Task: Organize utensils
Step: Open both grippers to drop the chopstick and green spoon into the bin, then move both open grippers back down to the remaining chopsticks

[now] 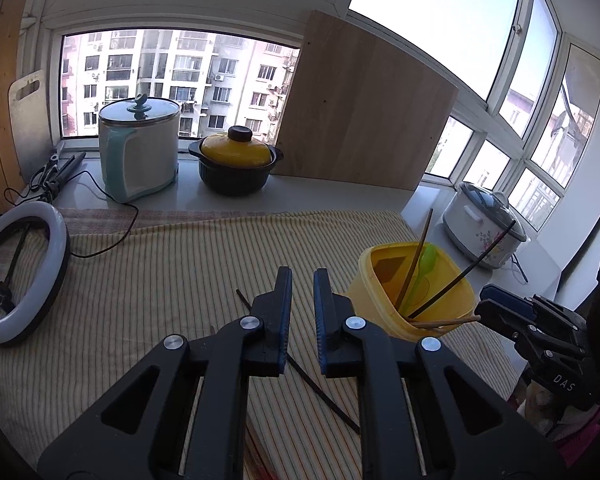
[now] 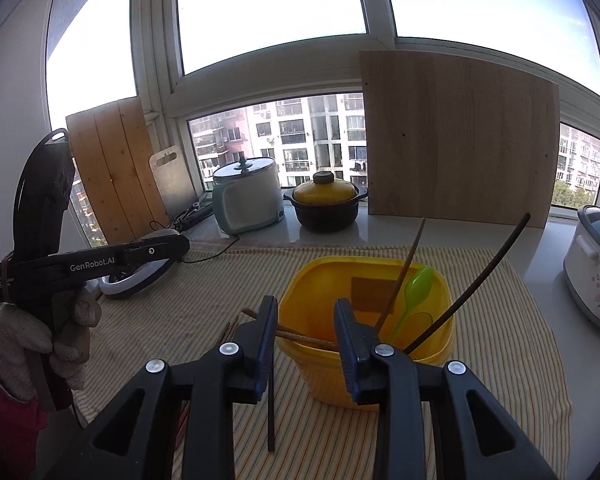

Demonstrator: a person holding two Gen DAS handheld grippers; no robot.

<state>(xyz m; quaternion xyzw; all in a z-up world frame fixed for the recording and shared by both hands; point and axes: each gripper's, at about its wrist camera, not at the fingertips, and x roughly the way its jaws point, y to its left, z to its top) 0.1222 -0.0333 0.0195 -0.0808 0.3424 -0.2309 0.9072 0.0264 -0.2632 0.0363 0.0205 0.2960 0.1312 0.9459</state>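
Two brown chopsticks (image 2: 400, 276), one black chopstick (image 2: 472, 284) and a green spoon (image 2: 414, 290) are stood leaning in the yellow tub (image 2: 320, 376) on the striped cloth (image 1: 160, 264). Another black chopstick (image 1: 324, 394) is left flat beneath the left gripper (image 1: 303, 276), jaws parted and empty. A brown stick (image 2: 306, 338) across the rim is straddled by the wide-open right gripper (image 2: 306, 310).

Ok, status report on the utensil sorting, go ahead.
Left gripper open, empty, above a dark chopstick on the striped cloth. Right gripper open over the yellow bin, a brown chopstick across the rim. Nothing blocking.

Glossy yellow plastic bin (image 2: 364, 376) on ribbed cloth (image 1: 172, 280); chopsticks (image 2: 404, 276) probably wooden.
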